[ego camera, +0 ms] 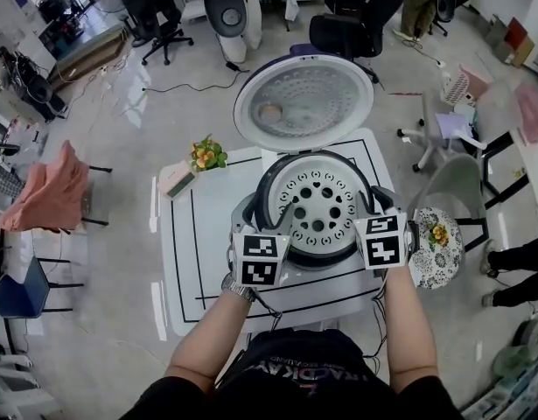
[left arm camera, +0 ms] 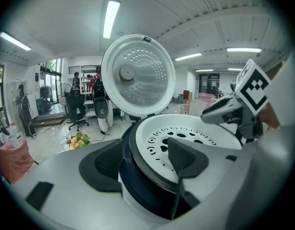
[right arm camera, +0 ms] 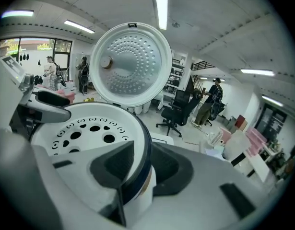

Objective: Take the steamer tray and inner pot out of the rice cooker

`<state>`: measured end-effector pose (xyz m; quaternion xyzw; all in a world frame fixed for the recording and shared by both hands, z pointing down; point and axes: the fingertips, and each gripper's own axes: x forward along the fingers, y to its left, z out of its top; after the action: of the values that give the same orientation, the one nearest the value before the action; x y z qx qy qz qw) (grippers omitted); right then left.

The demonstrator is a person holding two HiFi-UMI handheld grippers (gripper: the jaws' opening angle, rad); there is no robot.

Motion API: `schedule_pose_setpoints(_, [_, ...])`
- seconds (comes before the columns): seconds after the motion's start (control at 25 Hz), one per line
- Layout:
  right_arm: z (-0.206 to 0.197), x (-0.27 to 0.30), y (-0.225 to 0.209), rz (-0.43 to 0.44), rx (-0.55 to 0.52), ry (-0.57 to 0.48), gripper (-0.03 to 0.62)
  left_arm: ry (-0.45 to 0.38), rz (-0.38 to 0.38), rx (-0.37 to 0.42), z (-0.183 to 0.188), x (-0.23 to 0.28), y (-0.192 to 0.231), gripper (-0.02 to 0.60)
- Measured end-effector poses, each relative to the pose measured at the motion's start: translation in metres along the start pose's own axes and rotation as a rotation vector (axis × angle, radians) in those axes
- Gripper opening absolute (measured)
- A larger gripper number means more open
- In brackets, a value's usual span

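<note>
Site: you are working in an open lab-style office room | Evidence: black rolling office chairs (ego camera: 352,24) around you, glossy pale floor (ego camera: 102,147) with a loose cable (ego camera: 190,86), ceiling strip lights (right arm camera: 161,8) | Bench: white table (ego camera: 185,269) marked with black tape lines | Others: people (right arm camera: 214,97) standing far off.

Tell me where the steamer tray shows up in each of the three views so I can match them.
Head view: steamer tray at centre, just below the open lid.
Left gripper view: steamer tray lower centre-right, below and right of the open lid.
Right gripper view: steamer tray lower left, below and left of the open lid.
Shared landmark: the open lid, standing behind the tray.
</note>
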<state>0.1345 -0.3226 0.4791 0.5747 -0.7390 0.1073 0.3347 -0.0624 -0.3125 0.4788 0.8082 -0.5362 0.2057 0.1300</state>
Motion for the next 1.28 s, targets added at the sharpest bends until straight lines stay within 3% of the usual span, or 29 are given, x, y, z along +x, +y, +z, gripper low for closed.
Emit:
schedule_pose_setpoints(0.28, [-0.003, 0.003, 0.000, 0.045, 0.094, 0.016, 0.123, 0.003, -0.012, -0.012, -0.002, -0.001, -0.006, 0.287])
schedule_pose_setpoints(0.56, [-0.001, 0.006, 0.005, -0.006, 0.013, 0.034, 0.138, 0.005, -0.016, -0.008, -0.006, 0.002, -0.004, 0.287])
schedule_pose_setpoints(0.88, [-0.004, 0.017, 0.012, -0.094, -0.166, 0.109, 0.167, 0.012, -0.026, -0.005, -0.004, 0.002, 0.002, 0.288])
schedule_pose_setpoints(1.28, [0.000, 0.012, 0.009, -0.075, -0.147, 0.089, 0.114, 0.007, -0.024, 0.008, 0.000, 0.001, -0.002, 0.290])
